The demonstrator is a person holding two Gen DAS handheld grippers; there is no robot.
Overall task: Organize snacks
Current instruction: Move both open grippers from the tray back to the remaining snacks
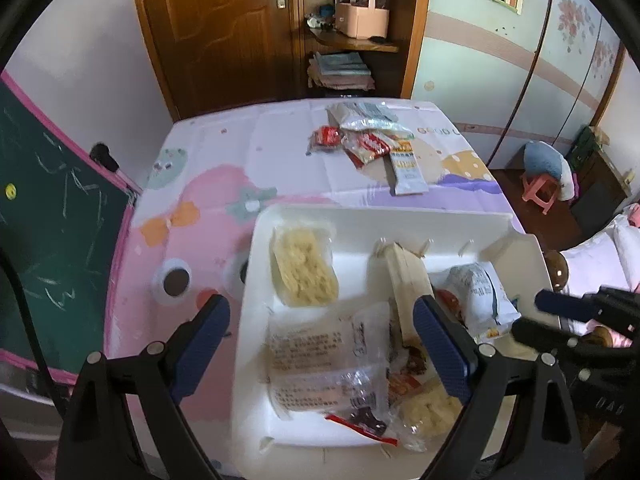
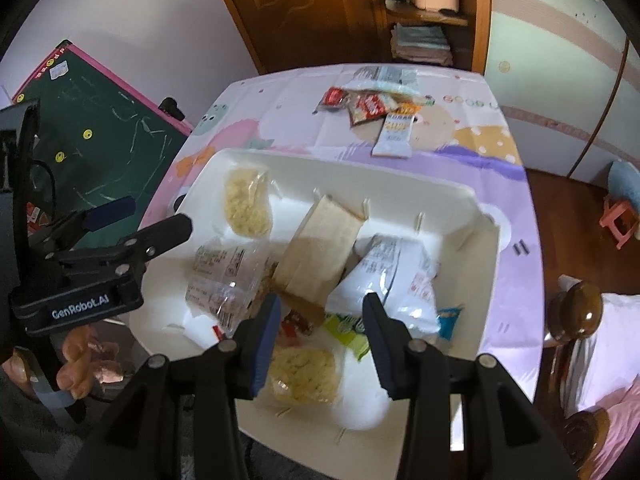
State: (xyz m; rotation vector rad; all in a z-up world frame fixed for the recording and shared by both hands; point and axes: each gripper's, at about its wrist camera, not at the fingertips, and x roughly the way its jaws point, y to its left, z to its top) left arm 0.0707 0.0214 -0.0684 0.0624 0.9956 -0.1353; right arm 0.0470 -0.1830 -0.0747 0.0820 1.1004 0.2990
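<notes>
A white tray (image 1: 360, 216) (image 2: 360, 164) sits on the near part of the cartoon tablecloth. In it lie a noodle cake packet (image 1: 304, 268) (image 2: 246, 204), a clear printed packet (image 1: 320, 364) (image 2: 224, 276), a brown paper bag (image 1: 408, 276) (image 2: 320, 248), a white bag (image 1: 484, 296) (image 2: 384, 280), a green packet (image 2: 344, 328) and a second noodle cake (image 2: 304, 372). My left gripper (image 1: 320, 302) (image 2: 152, 216) hangs wide open over the tray's left half, holding nothing. My right gripper (image 2: 322, 300) (image 1: 532, 316) hovers over the near right part, jaws partly apart, with nothing pressed between them.
A pile of snack packets (image 1: 368, 140) (image 2: 368, 100) and a long white bar packet (image 1: 408, 168) (image 2: 396, 132) lie at the table's far side. A green chalkboard (image 1: 52, 220) stands left. A pink stool (image 1: 540, 192) and a bed are right. A hand (image 2: 80, 360) grips the left tool.
</notes>
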